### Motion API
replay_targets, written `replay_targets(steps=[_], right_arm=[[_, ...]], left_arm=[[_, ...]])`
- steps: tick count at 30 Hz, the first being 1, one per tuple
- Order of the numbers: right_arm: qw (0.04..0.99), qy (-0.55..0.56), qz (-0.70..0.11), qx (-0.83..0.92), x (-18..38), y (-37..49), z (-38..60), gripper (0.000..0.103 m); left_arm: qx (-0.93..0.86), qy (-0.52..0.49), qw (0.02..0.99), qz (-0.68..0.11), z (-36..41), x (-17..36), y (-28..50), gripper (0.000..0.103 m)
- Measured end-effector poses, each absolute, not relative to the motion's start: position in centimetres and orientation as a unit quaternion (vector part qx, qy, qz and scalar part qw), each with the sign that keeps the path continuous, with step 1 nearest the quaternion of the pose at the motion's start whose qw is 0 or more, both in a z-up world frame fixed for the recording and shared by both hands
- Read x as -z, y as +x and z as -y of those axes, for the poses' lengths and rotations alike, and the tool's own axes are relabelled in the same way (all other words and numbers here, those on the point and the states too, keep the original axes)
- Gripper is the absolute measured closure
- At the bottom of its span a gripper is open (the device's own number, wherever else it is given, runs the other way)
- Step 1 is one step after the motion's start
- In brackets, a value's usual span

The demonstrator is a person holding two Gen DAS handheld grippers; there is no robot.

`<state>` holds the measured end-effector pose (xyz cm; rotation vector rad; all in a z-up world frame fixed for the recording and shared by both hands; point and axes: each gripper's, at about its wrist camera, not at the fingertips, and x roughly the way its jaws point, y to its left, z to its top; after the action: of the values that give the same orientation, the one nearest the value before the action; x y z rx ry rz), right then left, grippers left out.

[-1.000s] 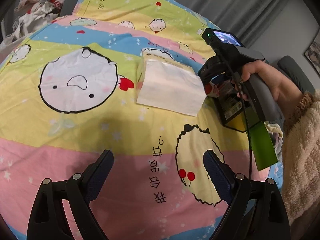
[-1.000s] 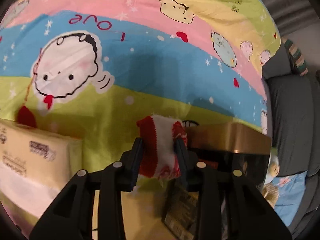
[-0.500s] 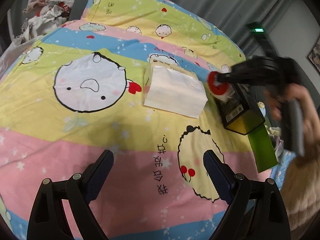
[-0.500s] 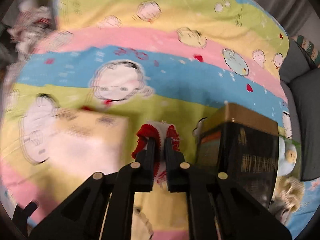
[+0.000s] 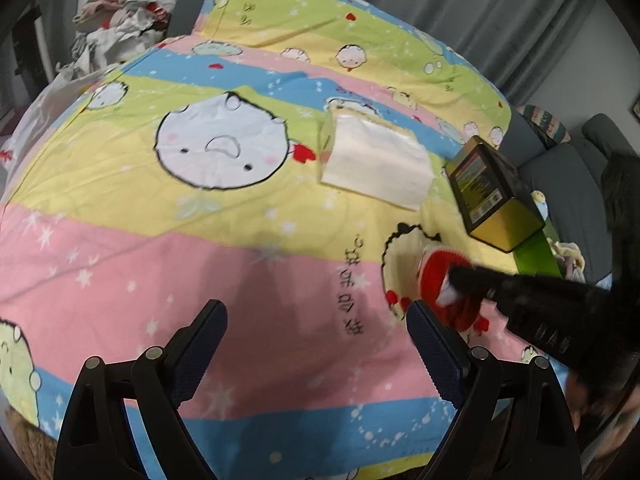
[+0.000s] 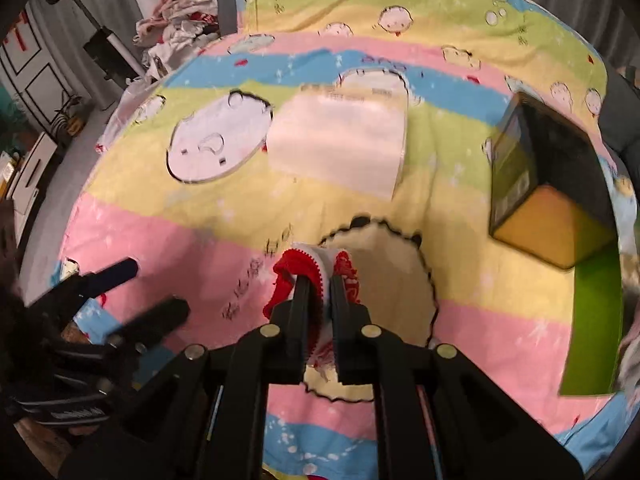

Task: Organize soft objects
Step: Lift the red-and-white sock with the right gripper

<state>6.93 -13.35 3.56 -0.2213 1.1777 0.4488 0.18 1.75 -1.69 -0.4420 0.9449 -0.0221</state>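
A small red and white knitted piece (image 6: 316,276) is pinched between the fingers of my right gripper (image 6: 320,280), which is shut on it above the pink stripe of the bedsheet. The same red and white piece (image 5: 438,276) shows in the left wrist view at the tip of the right gripper (image 5: 452,284), just right of my left gripper (image 5: 316,316). My left gripper is open over the pink stripe with nothing between its fingers. A cream tissue pack (image 5: 376,160) (image 6: 340,148) lies flat in the middle of the bed.
A black and gold box (image 5: 496,196) (image 6: 544,188) stands at the right with a green panel (image 6: 592,320) beside it. Crumpled clothes (image 5: 124,12) are piled at the far left corner. The colourful cartoon bedsheet (image 5: 120,260) covers the bed, and grey furniture lies beyond its right edge.
My right gripper closed tight on the red and white piece and carried it from beside the box toward the near pink stripe, close to my left gripper. The left gripper drew back slightly.
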Motion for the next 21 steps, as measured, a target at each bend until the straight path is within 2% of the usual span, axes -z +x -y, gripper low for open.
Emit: replay_targets(steps=[3,6,8,15,21], right_arm=[[0.801,-0.049,-0.558,-0.209,-2.9,6.5,14.2,0.088],[0.814,-0.030,-0.545,-0.199,-3.8,5.7,14.6,0.074],[0.818,-0.002,-0.538,-0.203,-4.6,5.1,15.1,0.043],[0.836,0.079,-0.504,-0.199,-6.8,4.0,18.6,0.041],[0.807,0.156,-0.530,-0.208,-4.7,5.3,21.0,0.040]], left_arm=[[0.015,-0.224,0.859,-0.459,-2.3,1.9,-0.3,0.012],[0.013,-0.228,0.859,-0.458,-2.4,1.8,-0.7,0.012],[0.013,-0.226,0.859,-0.458,-2.2,1.7,-0.7,0.012],[0.055,-0.230,0.856,-0.460,0.3,1.7,-0.3,0.012],[0.096,-0.219,0.856,-0.459,3.8,1.9,0.6,0.012]])
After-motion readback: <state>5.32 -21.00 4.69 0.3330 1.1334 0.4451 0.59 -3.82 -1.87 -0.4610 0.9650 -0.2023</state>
